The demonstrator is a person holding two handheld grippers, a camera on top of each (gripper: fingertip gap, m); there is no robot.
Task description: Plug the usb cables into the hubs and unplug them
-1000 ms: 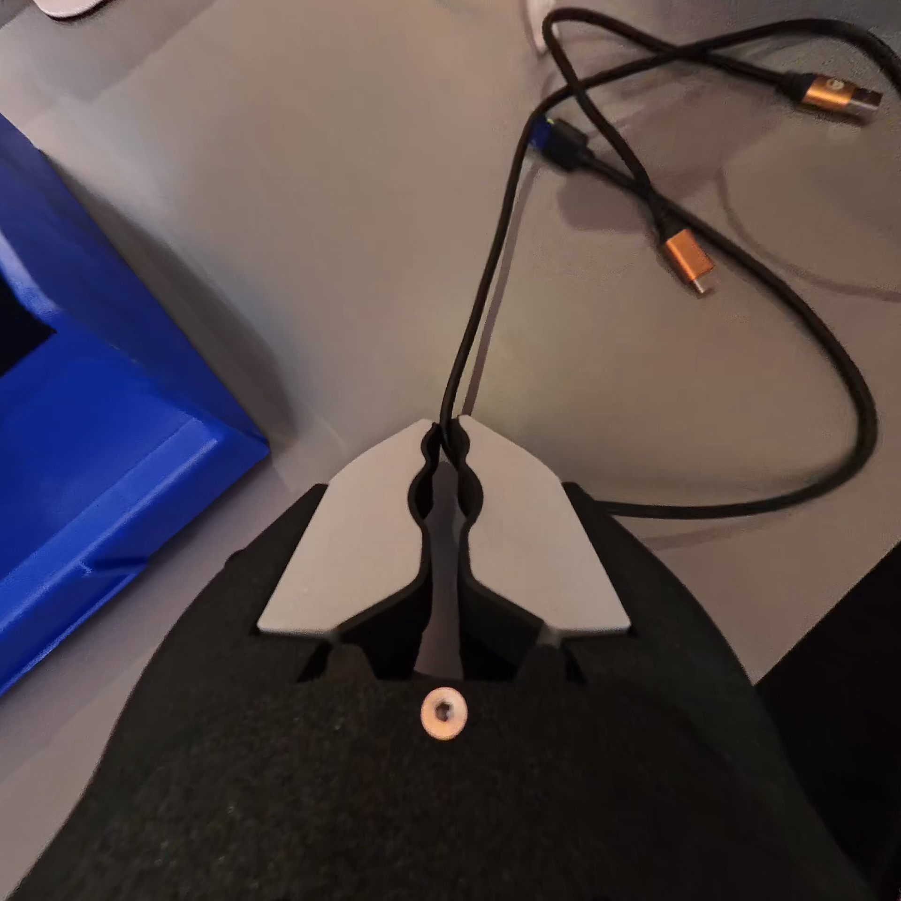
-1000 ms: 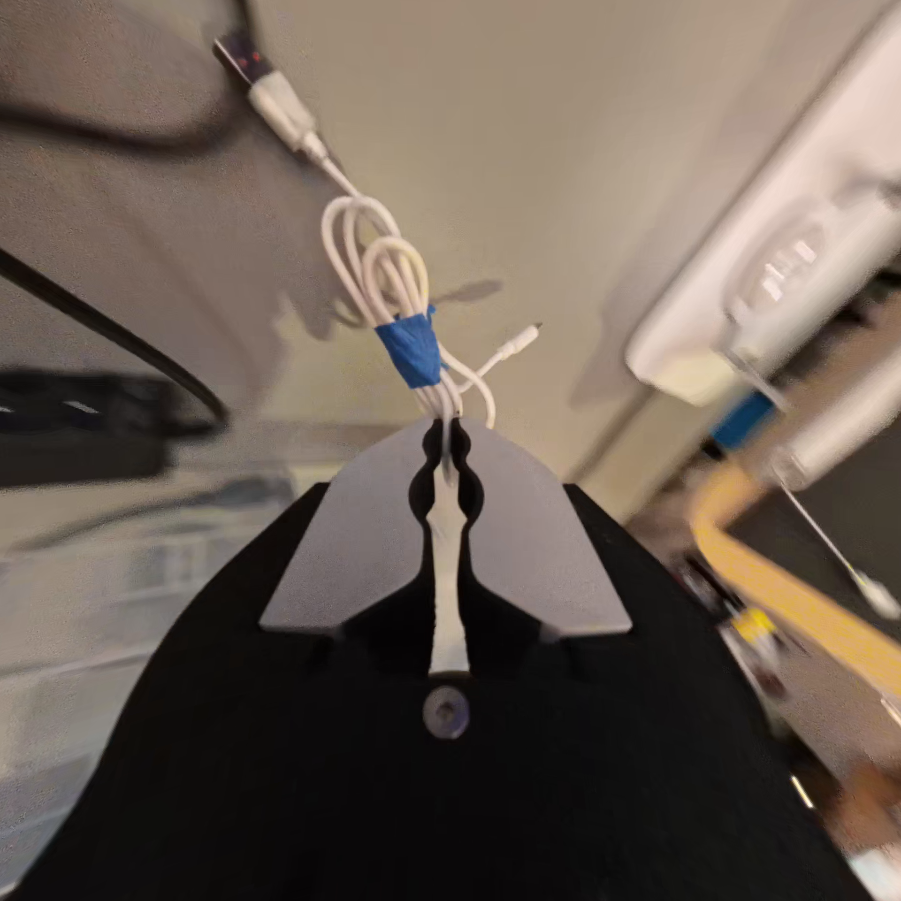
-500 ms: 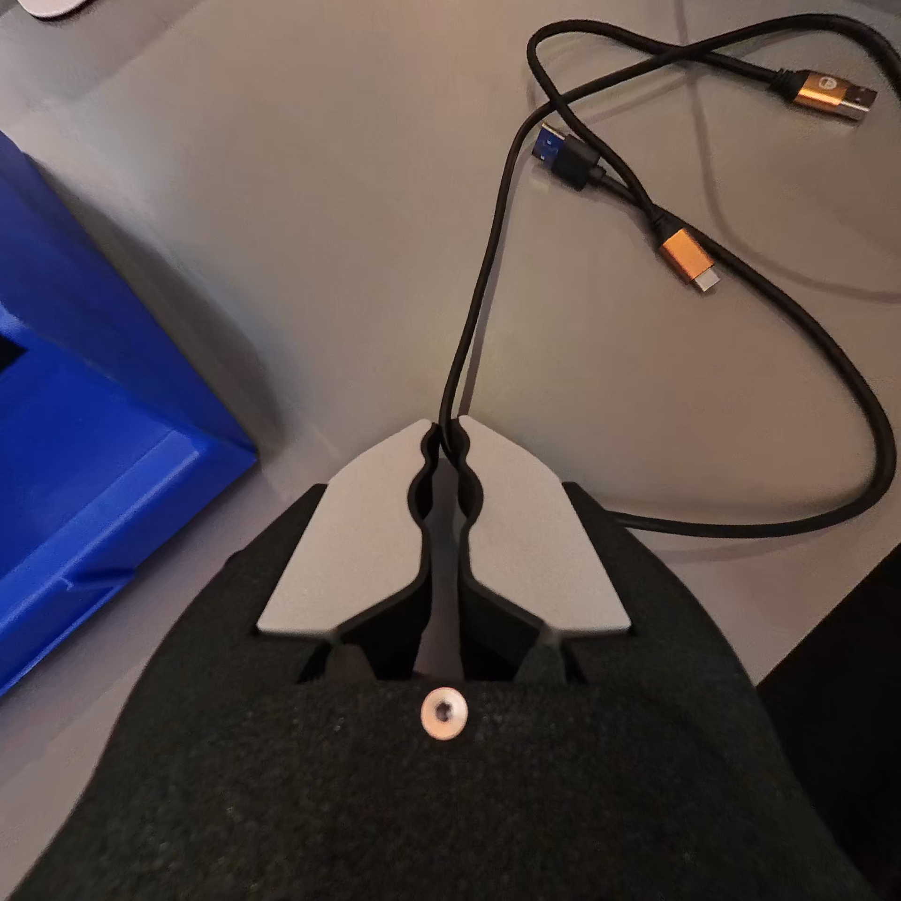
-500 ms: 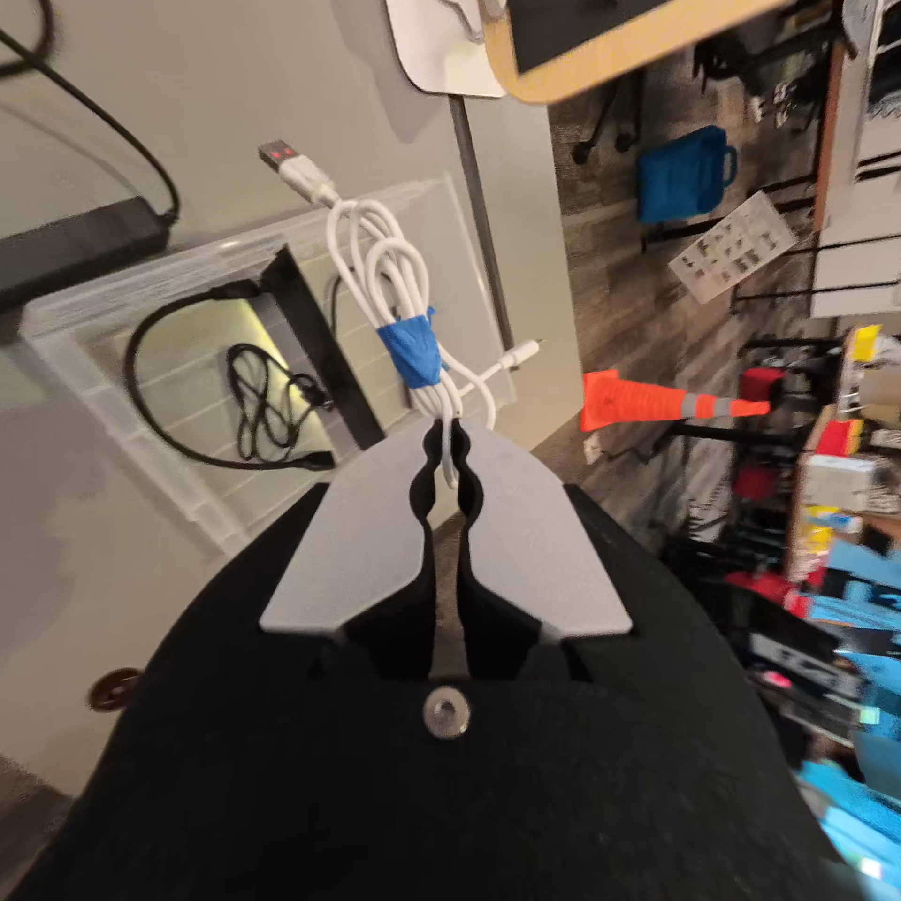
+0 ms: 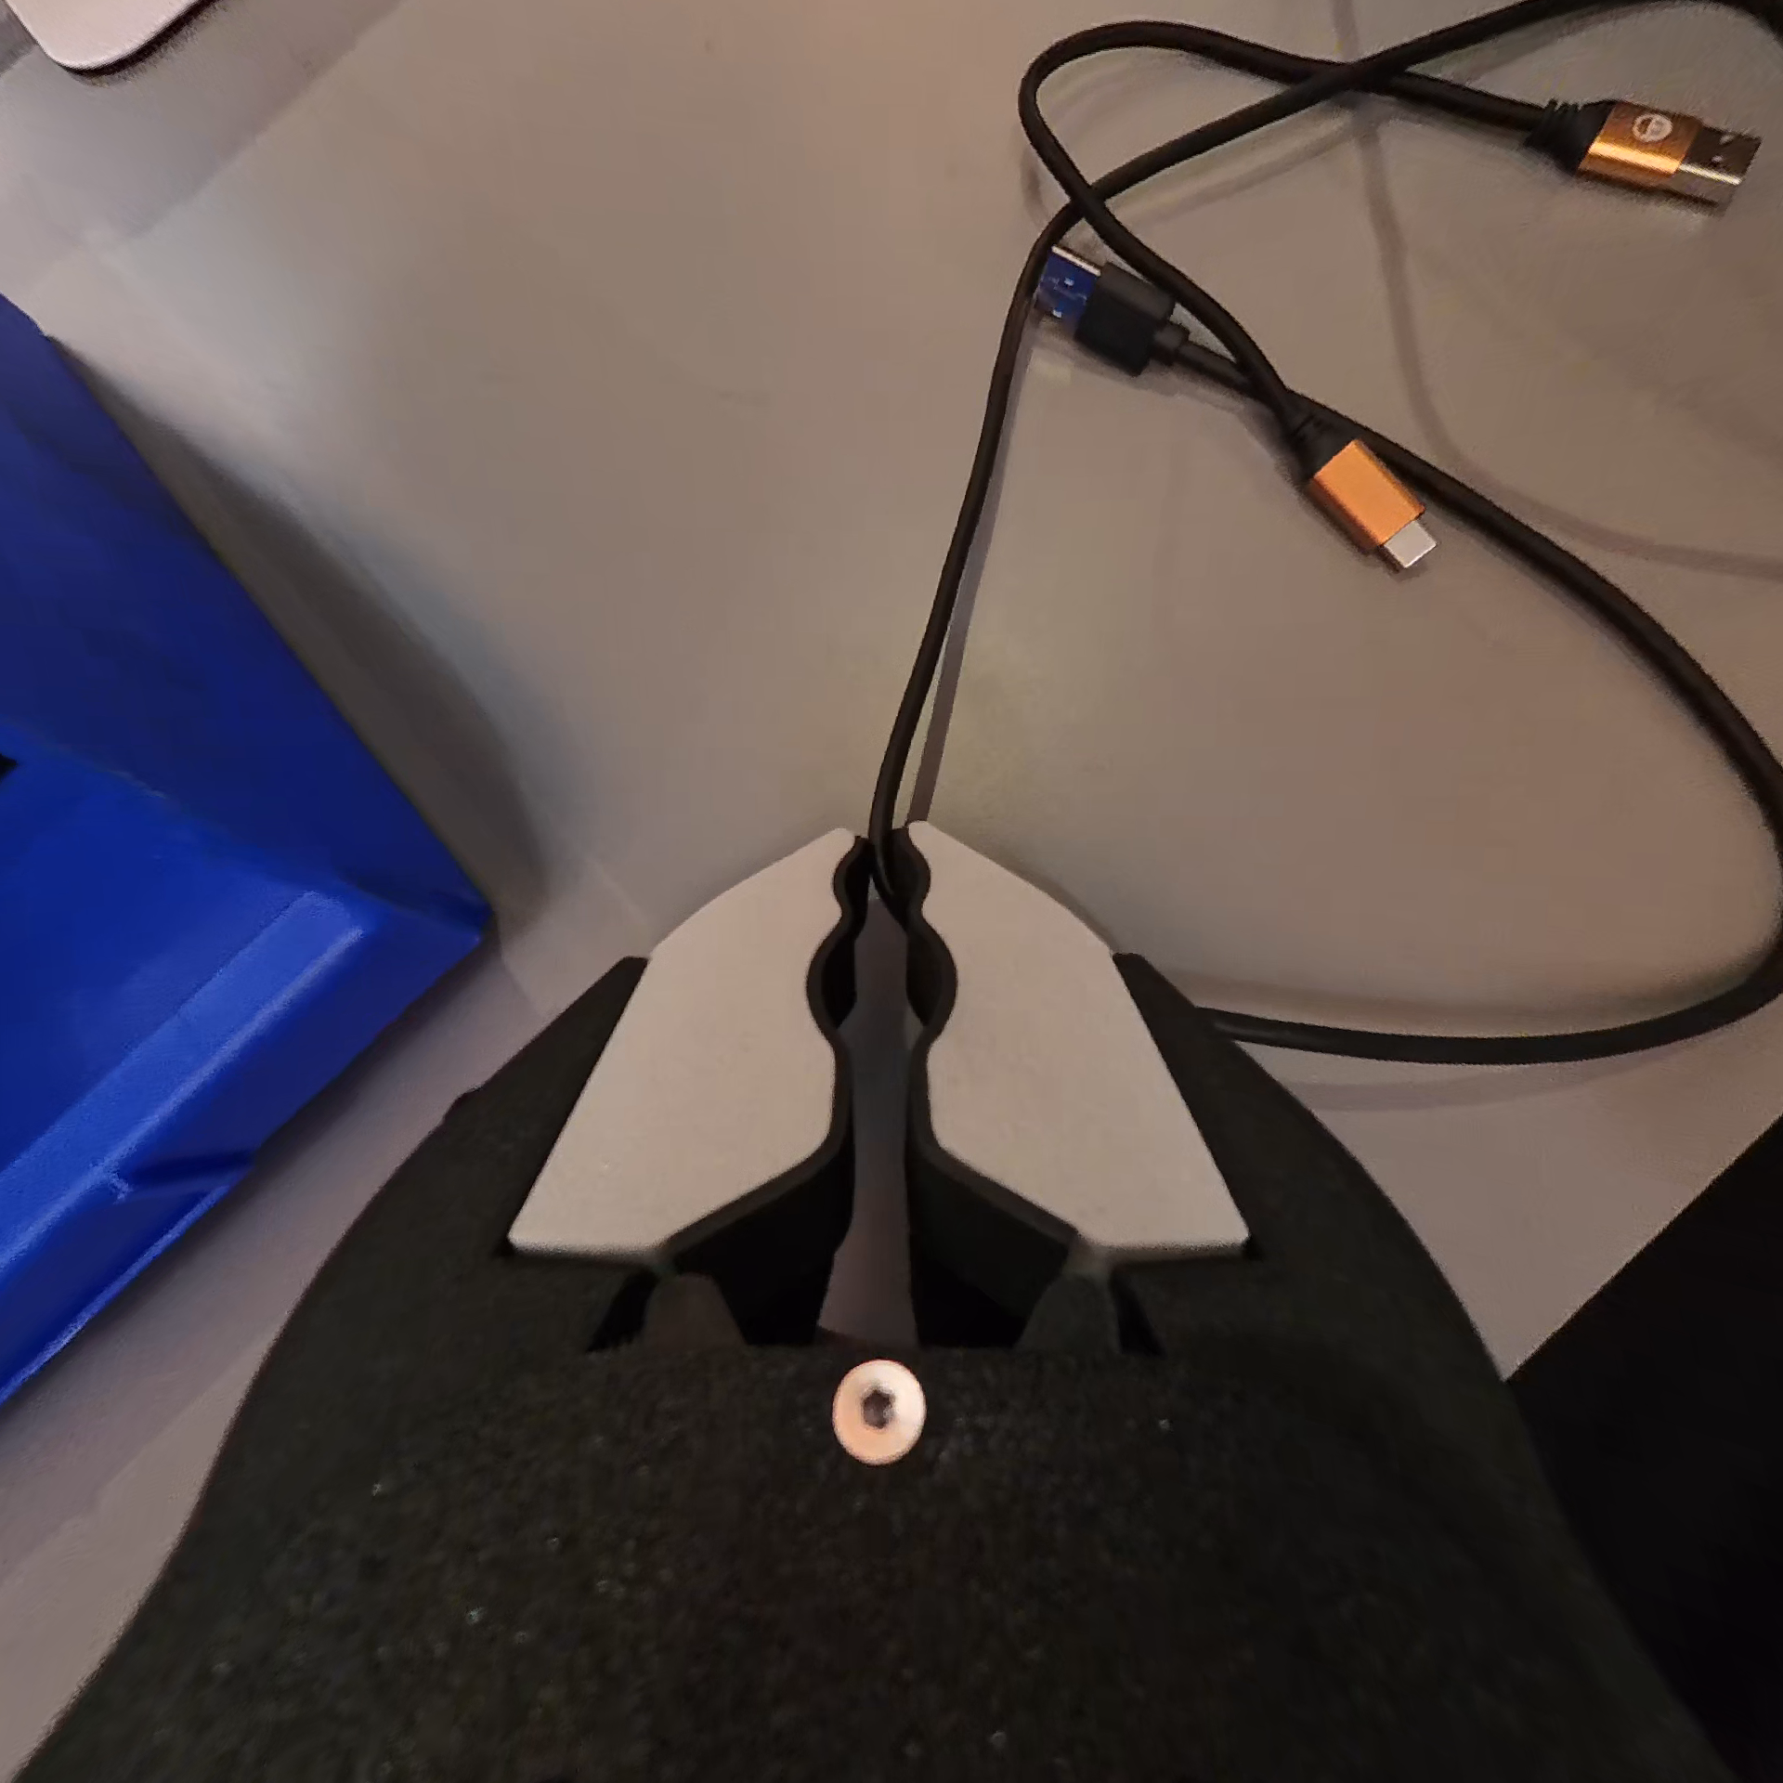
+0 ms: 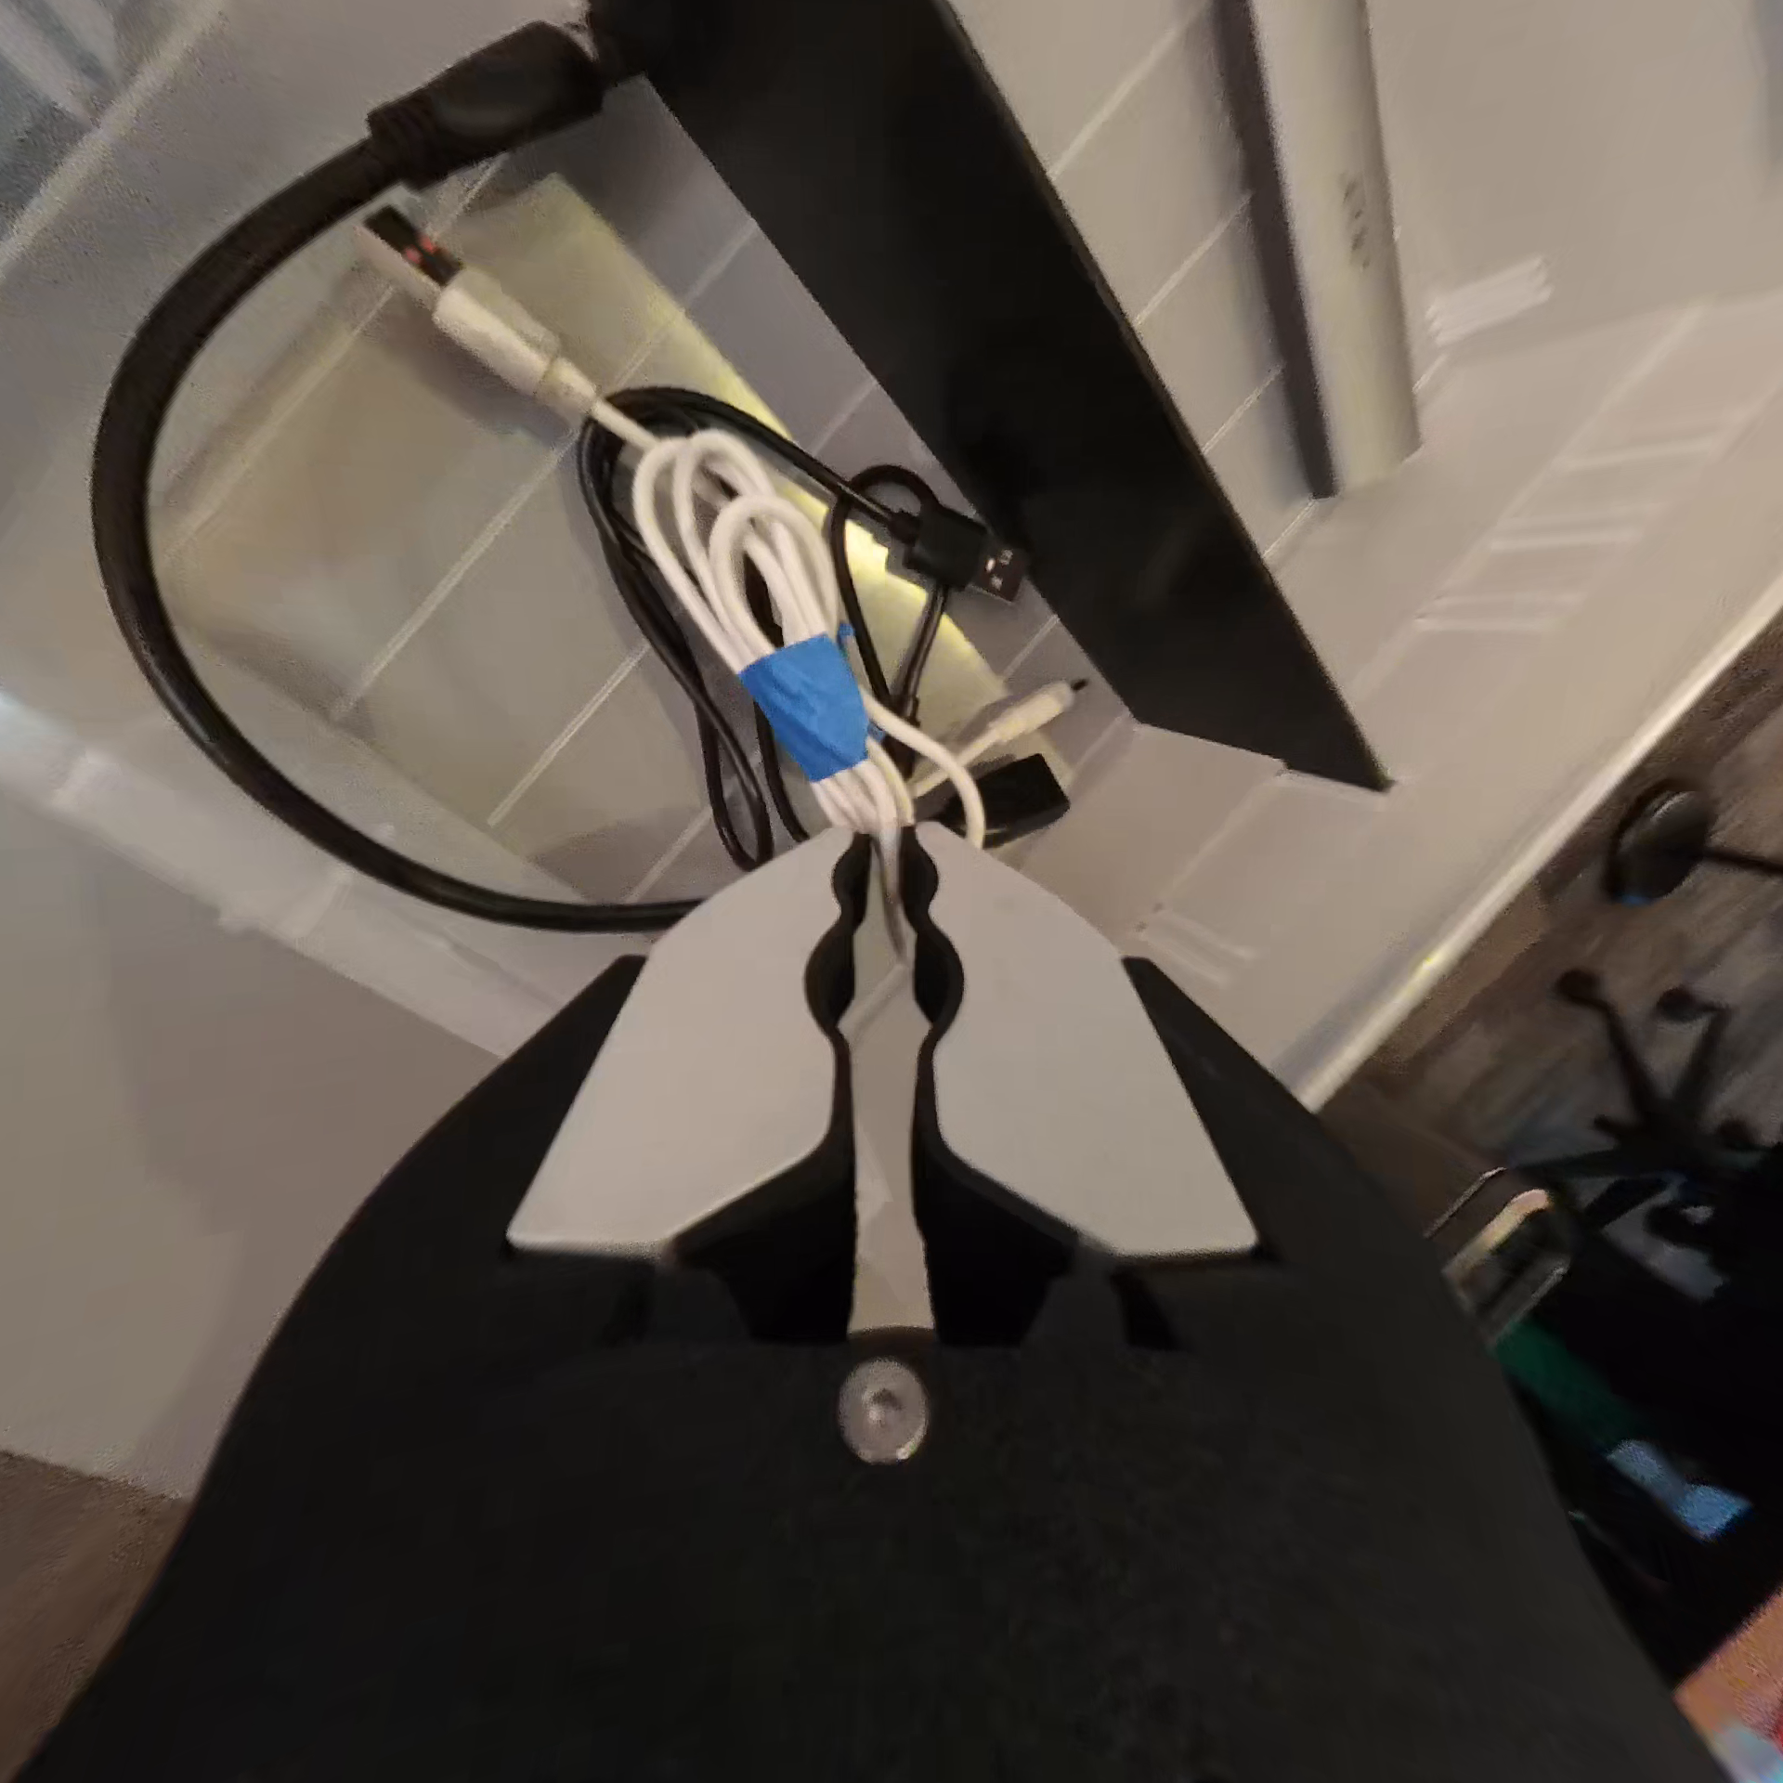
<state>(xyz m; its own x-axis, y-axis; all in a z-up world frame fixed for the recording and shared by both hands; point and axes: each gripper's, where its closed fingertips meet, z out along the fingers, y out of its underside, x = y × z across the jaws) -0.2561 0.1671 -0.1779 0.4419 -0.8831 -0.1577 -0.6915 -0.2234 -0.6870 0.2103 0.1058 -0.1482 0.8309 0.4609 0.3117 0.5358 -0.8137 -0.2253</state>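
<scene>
Left wrist view. Your left gripper (image 5: 886,849) is clenched on a thin black cable (image 5: 950,579), pinched at the very tips of the grey fingers (image 5: 714,1052). From the grip the cable rises across the grey table (image 5: 579,386) and loops round to a black plug with a blue tongue (image 5: 1100,309), which lies on the table well ahead of the tips. A thicker black cable (image 5: 1640,675) curves along the right side; its two ends show as a copper-sleeved small plug (image 5: 1365,502) just beside the blue-tongued plug and a copper-sleeved flat plug (image 5: 1640,159) at the upper right. A blue bin (image 5: 174,868) sits at the left edge, apart from the cables.

Right wrist view. Your right gripper (image 6: 890,854) is closed on a coiled white cable (image 6: 743,540), grasped at the bottom of the bundle below a band of blue tape (image 6: 806,709). Its white flat plug (image 6: 463,309) points up and left; its small plug (image 6: 1032,704) sticks out to the right. The bundle hangs over a clear plastic tray (image 6: 386,598) that holds a black hub (image 6: 965,338) with a thick black lead (image 6: 145,579), plus a loose thin black cable with a black plug (image 6: 965,560). You cannot tell whether the white bundle touches the tray's contents.
</scene>
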